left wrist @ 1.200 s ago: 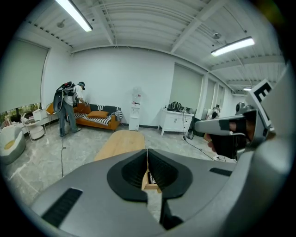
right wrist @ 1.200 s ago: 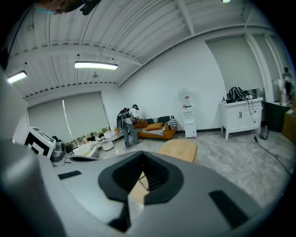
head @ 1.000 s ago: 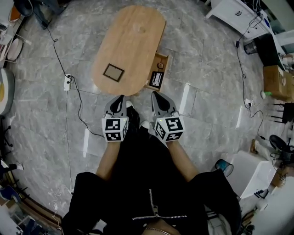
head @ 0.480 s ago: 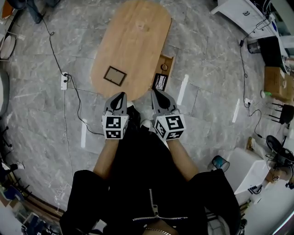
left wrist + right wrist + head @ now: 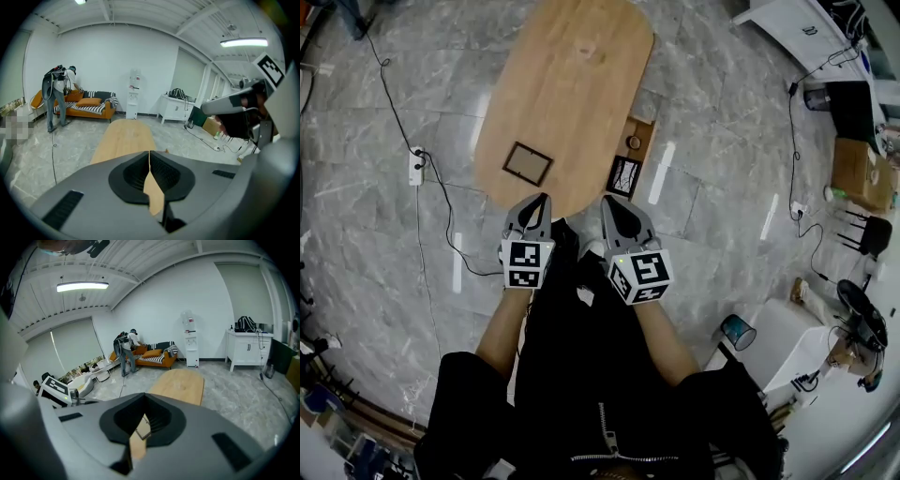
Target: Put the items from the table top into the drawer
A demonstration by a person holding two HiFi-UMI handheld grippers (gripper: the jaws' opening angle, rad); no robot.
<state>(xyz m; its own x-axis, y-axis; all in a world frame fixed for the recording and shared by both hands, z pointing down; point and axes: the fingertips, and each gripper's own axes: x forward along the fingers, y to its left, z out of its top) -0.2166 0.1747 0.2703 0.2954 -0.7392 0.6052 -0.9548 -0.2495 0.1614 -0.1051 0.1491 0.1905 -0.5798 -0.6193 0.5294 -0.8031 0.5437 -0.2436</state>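
Both shut, empty: I hold left tongs [image 5: 543, 199] and right tongs [image 5: 606, 202] short of the table [image 5: 572, 84], presumably to line up on the frame [image 5: 528, 163] (just ahead of left).

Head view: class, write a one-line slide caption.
Shut, empty left tool and right tool point at a wooden table bearing a picture frame, its side drawer open.

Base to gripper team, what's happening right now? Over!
Left gripper and right gripper shut, empty. Picture frame on table, untouched; drawer open. Nothing in the way.
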